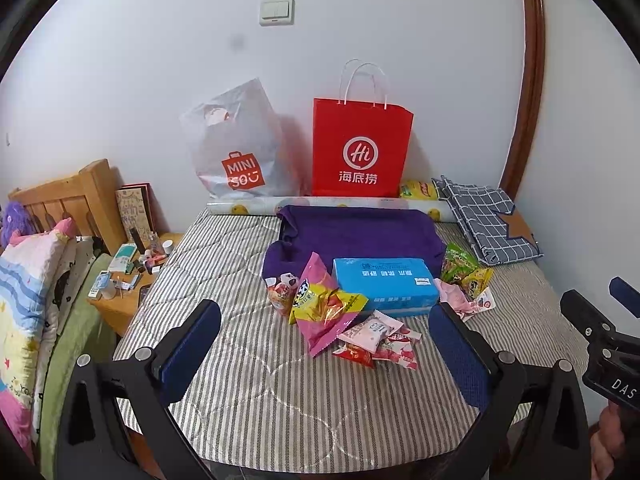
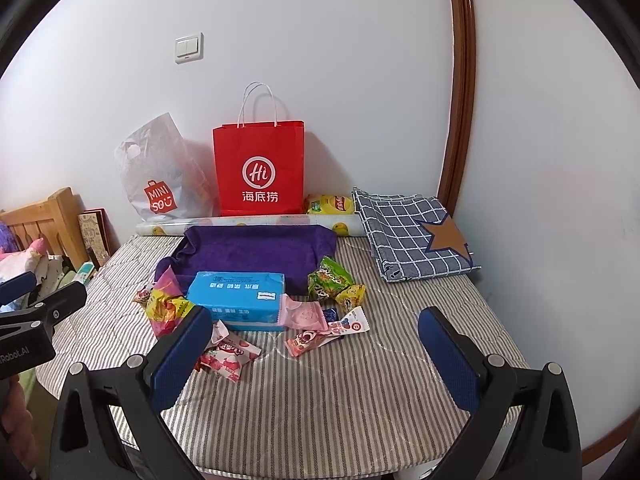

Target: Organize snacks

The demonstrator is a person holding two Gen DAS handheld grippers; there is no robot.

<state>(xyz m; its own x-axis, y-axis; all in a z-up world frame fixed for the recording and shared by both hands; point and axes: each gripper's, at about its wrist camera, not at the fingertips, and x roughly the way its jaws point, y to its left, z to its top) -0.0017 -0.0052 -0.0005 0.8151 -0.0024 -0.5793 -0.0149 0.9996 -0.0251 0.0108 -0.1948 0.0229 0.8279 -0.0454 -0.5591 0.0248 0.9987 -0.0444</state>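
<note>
Both grippers wide open, nothing held

My left gripper [image 1: 324, 344] and right gripper [image 2: 316, 350] hover over the bed [image 1: 248, 392]; snacks [image 1: 376, 340] at 12 o'clock beside the blue box [image 1: 386, 284]. I judge them light, crinkly, slippery: pinch sealed edges.

Hidden, cropped or unreadable bits around the bed

Small print on the blue box [image 2: 237, 300] too fine to read. Yellow packet [image 2: 330, 205] at the bed's far edge partly tucked behind the red paper bag [image 2: 259, 168] in the left wrist view. Contents of red bag and white plastic bag [image 1: 236, 148] not visible. Clutter on the nightstand [image 1: 132, 276] off the bed's left edge too small to identify. Pink wrappers [image 2: 226, 354] partly covered by the right gripper [image 2: 316, 356] finger. Bed's near edge cut off behind gripper bodies.
</note>
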